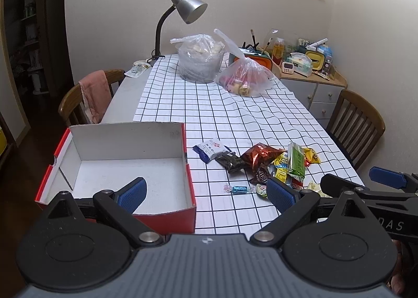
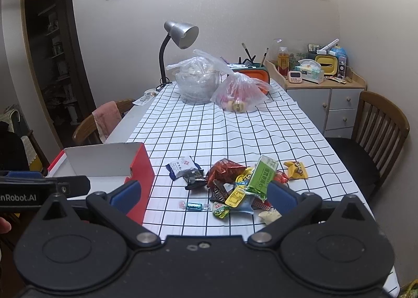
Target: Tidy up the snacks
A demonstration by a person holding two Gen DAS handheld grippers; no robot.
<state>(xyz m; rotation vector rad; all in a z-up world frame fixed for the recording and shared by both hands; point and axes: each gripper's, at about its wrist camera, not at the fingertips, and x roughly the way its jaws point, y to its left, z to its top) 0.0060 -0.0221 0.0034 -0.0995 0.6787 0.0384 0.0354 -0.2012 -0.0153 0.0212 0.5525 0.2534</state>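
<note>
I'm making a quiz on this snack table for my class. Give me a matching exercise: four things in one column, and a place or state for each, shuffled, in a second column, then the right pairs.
Things
1. red box
2. green packet
3. desk lamp
4. pink towel

Places or states
A. draped over a chair back
B. on top of the snack pile
C. open, nothing inside, at the table's left edge
D. at the far end of the table, by the wall

Pairs: 1-C, 2-B, 3-D, 4-A
</note>
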